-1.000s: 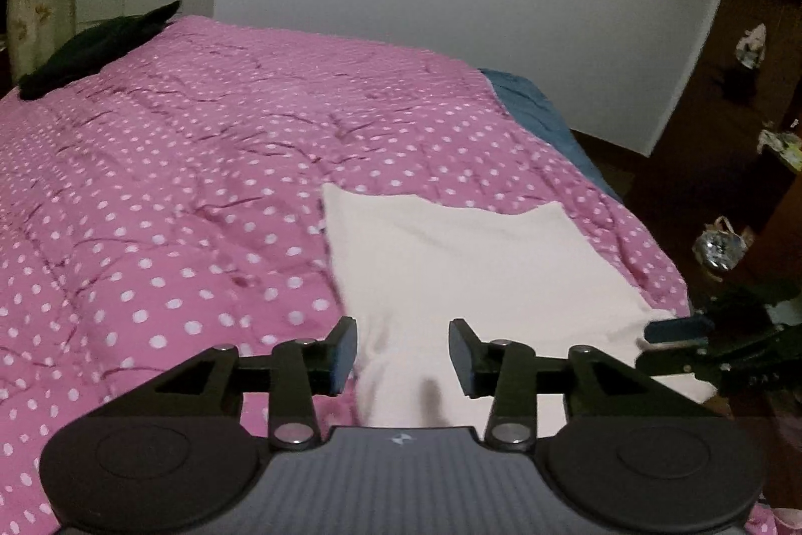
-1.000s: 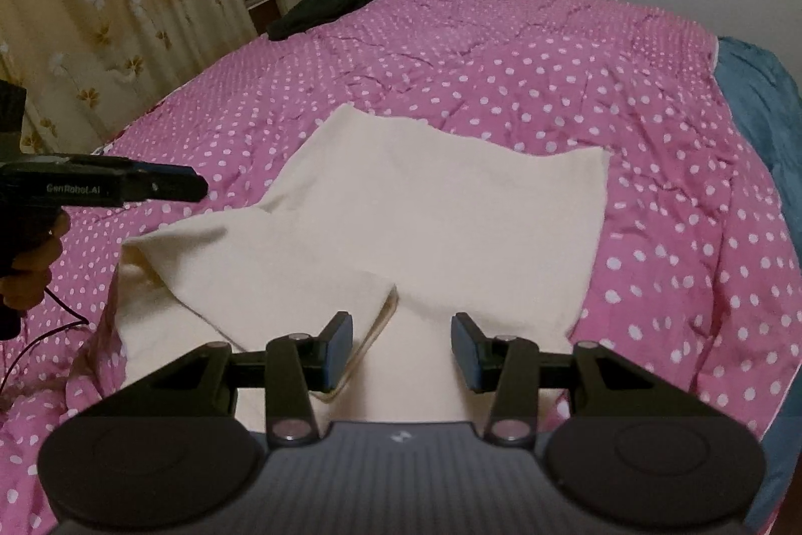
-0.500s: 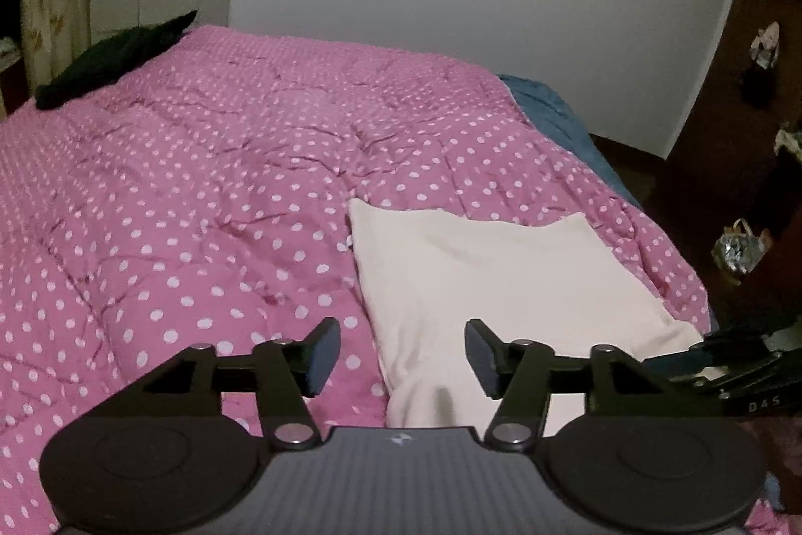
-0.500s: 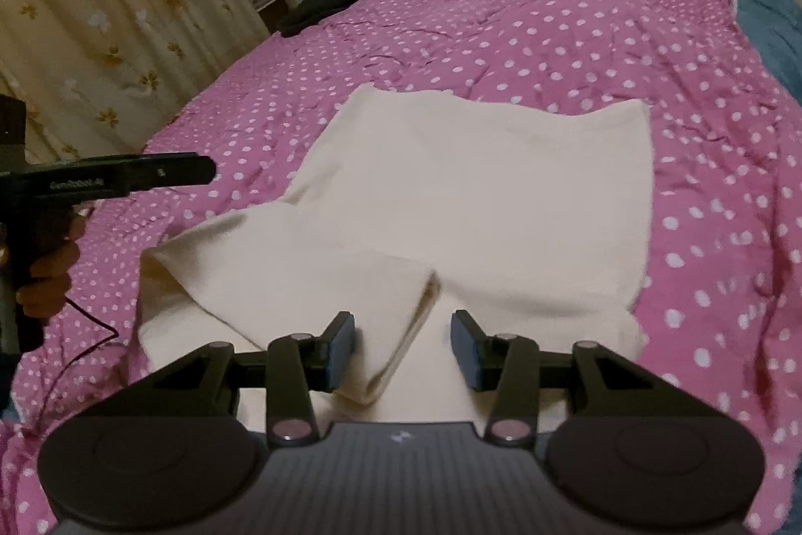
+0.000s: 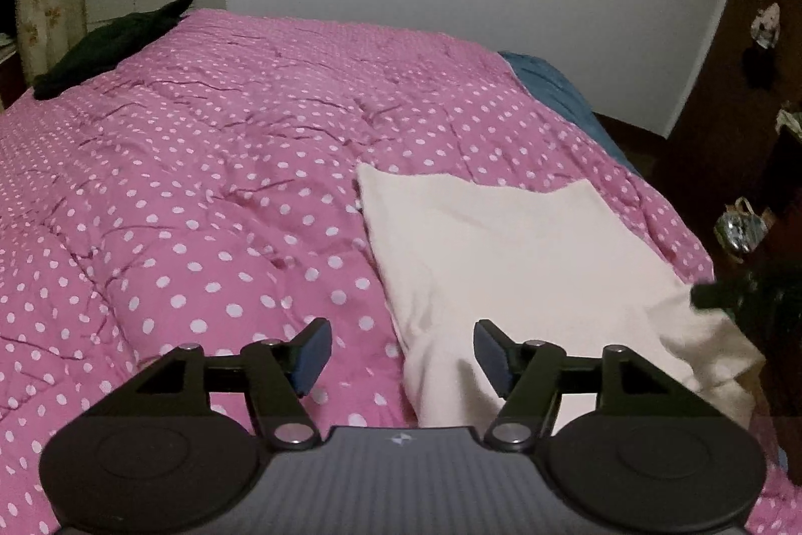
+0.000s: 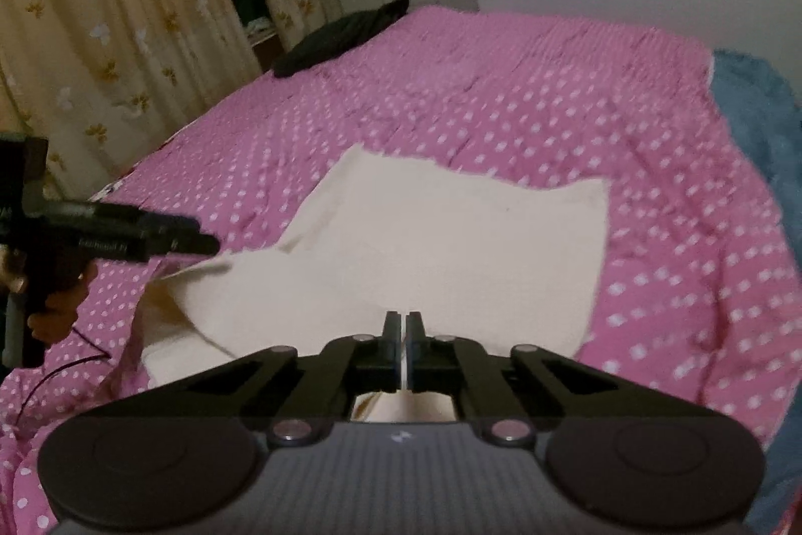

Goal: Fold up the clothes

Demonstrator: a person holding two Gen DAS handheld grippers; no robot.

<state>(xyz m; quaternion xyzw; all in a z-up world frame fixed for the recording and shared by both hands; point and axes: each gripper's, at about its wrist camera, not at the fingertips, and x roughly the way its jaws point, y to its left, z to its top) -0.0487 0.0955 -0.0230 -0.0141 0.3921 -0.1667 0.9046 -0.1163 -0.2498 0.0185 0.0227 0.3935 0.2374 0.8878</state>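
The right claw (image 6: 404, 349) is clenched, its fingers pressed together on the near edge of the cream garment (image 6: 451, 244). The left claw (image 5: 401, 352) is spread wide and grasps nothing, hovering above that garment's left edge. The garment lies partly folded on the pink polka-dot bed (image 5: 200, 184), with a black garment (image 5: 110, 48) at the far corner.

The right gripper (image 6: 405, 349) hides the near edge of the cream garment (image 6: 451, 234), so any grip cannot be told.
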